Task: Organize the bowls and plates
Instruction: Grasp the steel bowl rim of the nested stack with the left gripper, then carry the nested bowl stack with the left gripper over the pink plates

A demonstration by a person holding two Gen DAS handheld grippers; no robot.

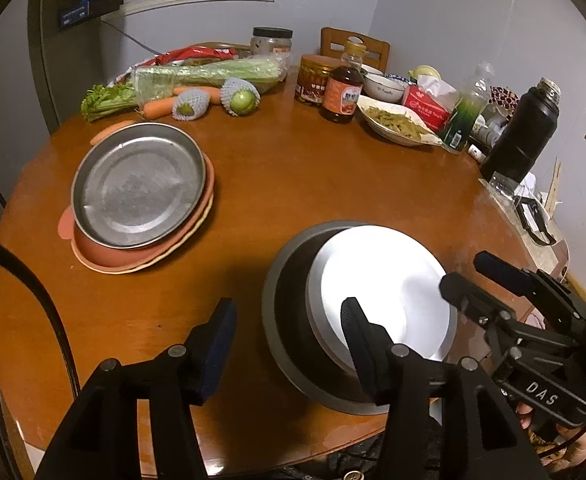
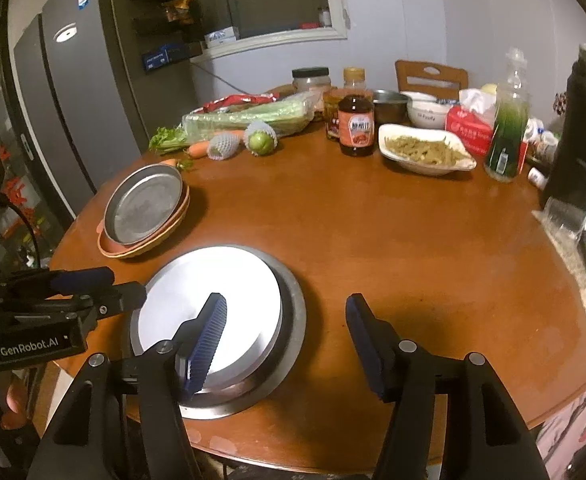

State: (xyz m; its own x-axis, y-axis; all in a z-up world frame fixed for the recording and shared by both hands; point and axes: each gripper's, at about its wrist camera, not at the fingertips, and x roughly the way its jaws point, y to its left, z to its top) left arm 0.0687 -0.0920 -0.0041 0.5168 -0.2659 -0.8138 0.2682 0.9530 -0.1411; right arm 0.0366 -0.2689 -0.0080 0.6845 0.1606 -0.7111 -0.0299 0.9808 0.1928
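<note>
A stack of nested metal bowls (image 1: pixel 293 312) (image 2: pixel 289 320) with a bright white bowl (image 1: pixel 381 280) (image 2: pixel 213 292) on top sits near the table's front edge. A steel plate (image 1: pixel 137 184) (image 2: pixel 145 204) lies on orange and cream plates (image 1: pixel 197 224) (image 2: pixel 173 224) at the left. My left gripper (image 1: pixel 289 336) is open and empty, its right finger over the bowls' rim. My right gripper (image 2: pixel 285 336) is open and empty, its left finger over the white bowl. Each gripper shows in the other's view: the right (image 1: pixel 465 276) and the left (image 2: pixel 125 286).
The round wooden table (image 1: pixel 301 184) (image 2: pixel 393 232) carries celery, carrots and wrapped fruit (image 1: pixel 197 92) at the back left. Jars, a sauce bottle (image 1: pixel 341 92), a dish of food (image 1: pixel 397 120) (image 2: pixel 425 152), a tissue box and a black flask (image 1: pixel 525 128) line the back right. A fridge (image 2: pixel 73 100) stands at the left.
</note>
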